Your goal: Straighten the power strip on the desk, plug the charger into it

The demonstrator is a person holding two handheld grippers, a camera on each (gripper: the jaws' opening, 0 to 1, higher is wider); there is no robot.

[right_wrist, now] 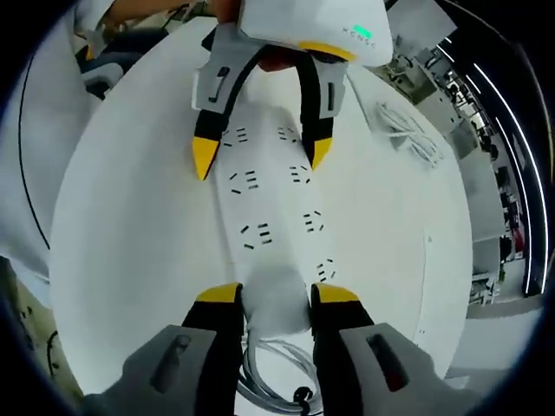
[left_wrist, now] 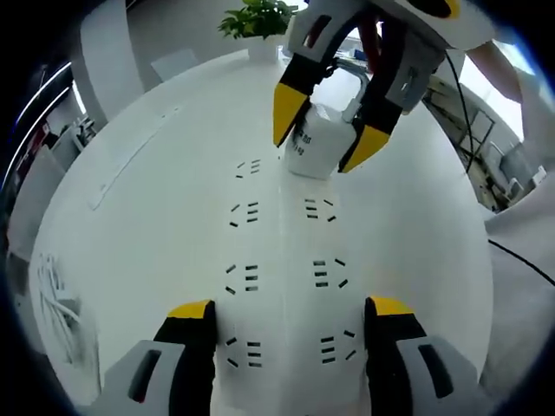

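Observation:
A white power strip [left_wrist: 286,234] with two rows of sockets lies flat on the white desk [left_wrist: 156,199]. My left gripper [left_wrist: 290,310] is open, its yellow-tipped jaws standing wide to either side of the strip's near end. My right gripper [left_wrist: 314,154] is shut on a white charger [left_wrist: 316,134], held just above the strip's far end. In the right gripper view the charger [right_wrist: 277,314] sits between my right gripper's [right_wrist: 276,295] jaws. The strip [right_wrist: 277,217] runs away from it toward the left gripper [right_wrist: 260,158].
A potted plant [left_wrist: 260,22] stands at the desk's far edge. A bundle of white cable [right_wrist: 408,130] lies on the desk beside the strip. A grey cord [right_wrist: 269,373] coils under the charger. A black cable [left_wrist: 520,260] runs off the desk's right side.

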